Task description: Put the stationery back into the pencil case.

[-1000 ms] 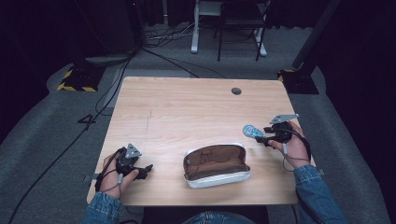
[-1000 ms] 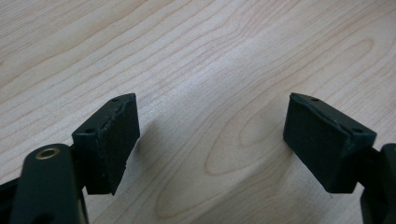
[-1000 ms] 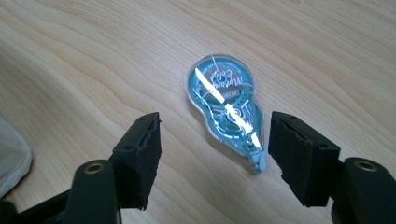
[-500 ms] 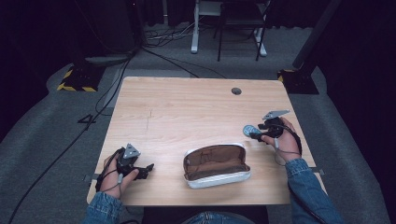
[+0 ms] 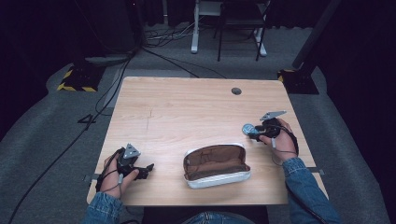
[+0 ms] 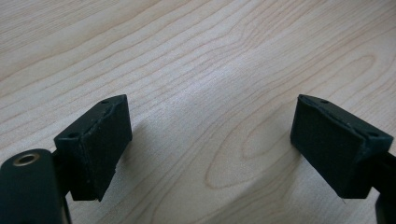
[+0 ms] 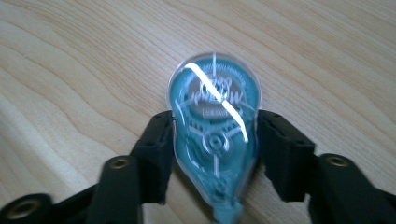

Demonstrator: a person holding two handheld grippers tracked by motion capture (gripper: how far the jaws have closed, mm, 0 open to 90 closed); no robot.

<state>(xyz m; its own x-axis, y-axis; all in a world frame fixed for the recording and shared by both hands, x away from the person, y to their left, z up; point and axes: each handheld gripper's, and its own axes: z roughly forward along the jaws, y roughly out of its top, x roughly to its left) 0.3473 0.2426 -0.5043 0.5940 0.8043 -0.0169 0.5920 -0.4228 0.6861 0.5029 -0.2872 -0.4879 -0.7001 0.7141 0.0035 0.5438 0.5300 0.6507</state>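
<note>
Right gripper view: fingers [image 7: 275, 154] newly closed on correction tape [image 7: 215, 140], lower than before.

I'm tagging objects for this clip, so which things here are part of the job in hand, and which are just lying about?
Part of the job:
- correction tape dispenser, teal and clear, clamped in the right gripper, whose jaws have just closed
- open pencil case, brown inside, near the table's front edge

Lying about:
- left gripper, open over bare table
- round grommet at the far edge
</note>
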